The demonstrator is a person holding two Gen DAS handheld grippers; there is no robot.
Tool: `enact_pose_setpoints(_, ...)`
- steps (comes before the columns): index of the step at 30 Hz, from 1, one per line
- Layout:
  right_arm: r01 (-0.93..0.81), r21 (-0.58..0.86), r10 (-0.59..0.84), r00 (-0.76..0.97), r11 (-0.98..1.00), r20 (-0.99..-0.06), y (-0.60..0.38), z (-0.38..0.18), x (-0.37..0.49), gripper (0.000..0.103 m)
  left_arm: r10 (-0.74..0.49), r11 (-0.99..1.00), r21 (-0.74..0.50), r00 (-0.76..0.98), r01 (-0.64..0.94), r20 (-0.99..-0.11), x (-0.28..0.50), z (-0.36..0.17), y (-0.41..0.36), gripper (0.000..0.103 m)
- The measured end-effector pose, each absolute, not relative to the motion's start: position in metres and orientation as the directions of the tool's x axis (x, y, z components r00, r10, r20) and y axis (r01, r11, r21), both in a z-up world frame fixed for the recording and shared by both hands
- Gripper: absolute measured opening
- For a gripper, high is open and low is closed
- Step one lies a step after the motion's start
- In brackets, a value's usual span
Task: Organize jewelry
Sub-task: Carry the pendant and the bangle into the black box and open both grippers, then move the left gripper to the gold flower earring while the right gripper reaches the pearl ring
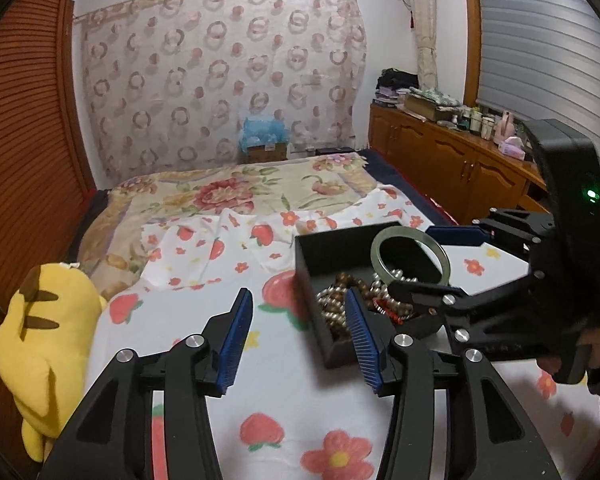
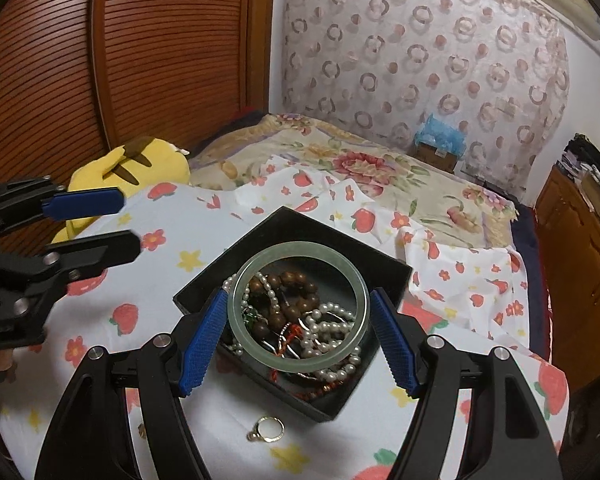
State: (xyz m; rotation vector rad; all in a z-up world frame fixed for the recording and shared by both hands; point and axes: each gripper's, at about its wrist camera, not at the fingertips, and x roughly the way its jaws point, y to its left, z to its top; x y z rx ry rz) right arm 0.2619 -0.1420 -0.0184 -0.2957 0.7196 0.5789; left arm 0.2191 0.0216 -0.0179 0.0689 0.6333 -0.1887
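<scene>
The left wrist view looks along its fingers across the bed (image 1: 228,408), box (image 1: 320,248) close right. The right wrist view looks steeply down, nearer the box (image 2: 380,264). Both share bed, box, wall.

One black box (image 2: 384,268) sits on the bed. One green bangle (image 2: 236,312) is over it. Inside: one brown bead bracelet (image 2: 296,280), pearl strands (image 2: 332,324) too tangled to count, and some red beads (image 2: 328,389). One gold ring (image 2: 269,429) lies at the box's 6 o'clock. One yellow plush (image 1: 40,344). Two grippers: left (image 1: 298,334), right (image 2: 298,338).
</scene>
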Motion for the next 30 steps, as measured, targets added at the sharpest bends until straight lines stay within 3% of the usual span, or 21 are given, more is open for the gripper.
enact_pose_setpoints(4, -0.584, -0.057, 0.384, 0.601, 0.81, -0.701, -0.135, -0.026, 0.267, 0.075, -0.137, 0.983, 0.017, 0.79, 0.183, -0.598, 0.213, -0.021, 0.031, 0.05)
enact_pose_setpoints(26, -0.586, -0.055, 0.413, 0.63, 0.808, -0.658, -0.165, -0.014, 0.228, 0.075, -0.131, 0.98, 0.038, 0.779, 0.194, -0.613, 0.188, -0.046, 0.031, 0.082)
enact_pose_setpoints(30, -0.611, -0.045, 0.433, 0.608, 0.79, -0.665, -0.171, -0.018, 0.209, 0.068, -0.147, 0.978, 0.028, 0.77, 0.208, -0.62, 0.183, -0.051, 0.026, 0.084)
